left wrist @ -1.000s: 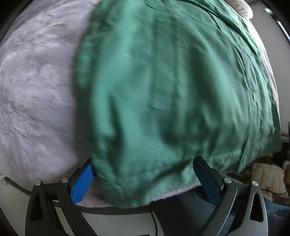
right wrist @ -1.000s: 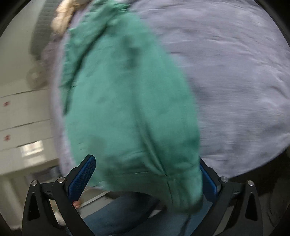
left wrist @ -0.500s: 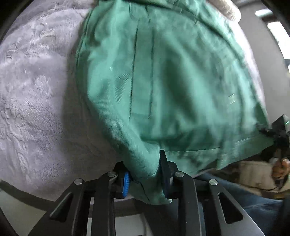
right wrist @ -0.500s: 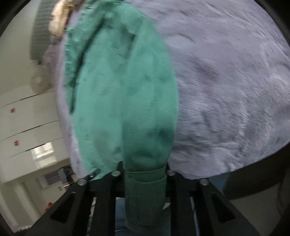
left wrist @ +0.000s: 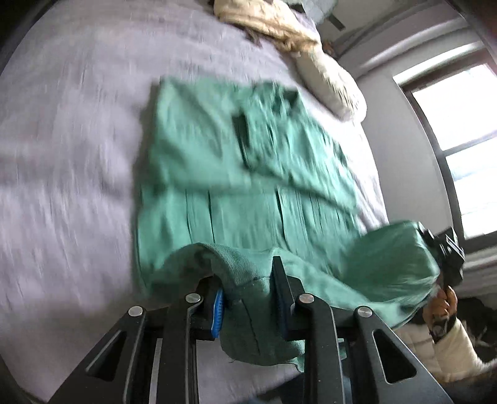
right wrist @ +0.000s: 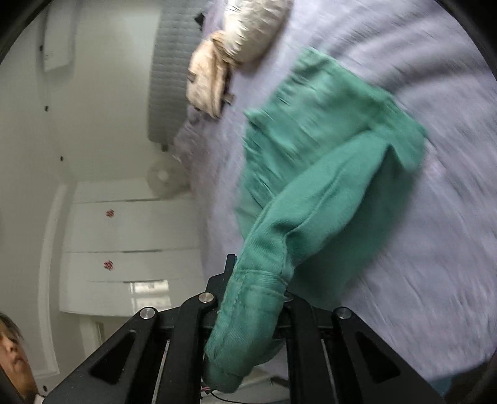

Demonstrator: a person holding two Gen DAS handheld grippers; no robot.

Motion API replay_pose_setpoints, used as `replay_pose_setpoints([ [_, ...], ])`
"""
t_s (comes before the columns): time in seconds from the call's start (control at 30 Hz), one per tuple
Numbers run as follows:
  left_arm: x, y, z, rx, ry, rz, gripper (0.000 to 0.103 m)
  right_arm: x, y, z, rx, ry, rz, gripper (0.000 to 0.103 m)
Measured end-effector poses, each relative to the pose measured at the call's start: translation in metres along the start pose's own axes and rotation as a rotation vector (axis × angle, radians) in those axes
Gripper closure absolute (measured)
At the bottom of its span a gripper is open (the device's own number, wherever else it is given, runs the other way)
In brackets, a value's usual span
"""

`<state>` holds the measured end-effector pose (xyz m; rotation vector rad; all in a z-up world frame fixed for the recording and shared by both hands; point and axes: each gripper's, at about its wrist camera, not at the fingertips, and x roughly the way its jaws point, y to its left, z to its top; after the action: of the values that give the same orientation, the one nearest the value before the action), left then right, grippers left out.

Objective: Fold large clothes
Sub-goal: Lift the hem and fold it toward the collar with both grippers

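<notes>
In the left wrist view, the lavender bed cover [left wrist: 62, 186] filled the frame from nine o'clock across to the centre, blurred by motion. On it, from the centre toward one o'clock, lay the green garment [left wrist: 248, 174], spread flat, with a dark seam or pocket edge near its middle. Its near hem was lifted off the cover and bunched at six o'clock, where the left gripper [left wrist: 248, 298] held it: the jaws stood narrow, a thick fold of green cloth pinched between the blue pad and the dark one, with a loose flap hanging below them. At twelve to one o'clock a cream blanket [left wrist: 279, 28] lay crumpled at the far end of the bed. At three o'clock a bright window [left wrist: 466, 149] showed, and at four o'clock the right gripper [left wrist: 447, 258] appeared, dark and blurred, with the hem's other corner drawn up against it and a white sleeve [left wrist: 450, 351] below it.

In the right wrist view, white cabinets [right wrist: 124, 248] stood at eight to nine o'clock. The cream blanket [right wrist: 236, 43] sat at twelve o'clock. The green garment [right wrist: 326, 155] ran from one o'clock down to six, rising off the bed cover [right wrist: 435, 248] in a twisted band. The right gripper [right wrist: 254, 307] was clamped nearly closed on its stitched hem, which draped over the fingers.
</notes>
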<state>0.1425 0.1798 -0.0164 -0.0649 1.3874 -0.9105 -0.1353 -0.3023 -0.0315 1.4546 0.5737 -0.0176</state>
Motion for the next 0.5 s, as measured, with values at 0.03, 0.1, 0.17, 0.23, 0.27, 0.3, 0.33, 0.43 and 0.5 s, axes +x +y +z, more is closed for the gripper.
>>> replay_pose_setpoints([
  [0.03, 0.004, 0.006, 0.024, 0.001, -0.023, 0.015, 0.075, 0.003, 0.004, 0.010, -0.003, -0.011, 0.006, 0.091],
  [0.1, 0.014, 0.007, 0.057, 0.000, -0.054, 0.047, 0.075, 0.018, 0.013, 0.037, -0.008, -0.031, 0.002, 0.091],
  [0.17, 0.028, 0.009, 0.084, -0.015, -0.080, 0.075, 0.075, 0.020, 0.013, 0.065, -0.011, -0.038, -0.023, 0.091],
  [0.23, 0.045, 0.010, 0.109, -0.038, -0.100, 0.121, 0.075, 0.031, 0.011, 0.090, 0.009, -0.044, -0.057, 0.091],
  [0.27, 0.053, 0.008, 0.120, -0.038, -0.108, 0.158, 0.075, 0.038, 0.007, 0.103, 0.029, -0.043, -0.069, 0.091],
  [0.3, 0.057, 0.006, 0.126, -0.038, -0.110, 0.188, 0.075, 0.046, 0.002, 0.117, 0.044, -0.041, -0.085, 0.091],
  [0.33, 0.064, 0.003, 0.135, -0.038, -0.113, 0.235, 0.075, 0.056, -0.002, 0.130, 0.057, -0.038, -0.103, 0.091],
  [0.43, 0.080, -0.003, 0.148, -0.023, -0.108, 0.309, 0.067, 0.085, -0.017, 0.161, 0.087, 0.002, -0.166, 0.091],
  [0.5, 0.088, -0.002, 0.153, -0.013, -0.105, 0.369, 0.062, 0.102, -0.028, 0.176, 0.105, 0.029, -0.202, 0.088],
])
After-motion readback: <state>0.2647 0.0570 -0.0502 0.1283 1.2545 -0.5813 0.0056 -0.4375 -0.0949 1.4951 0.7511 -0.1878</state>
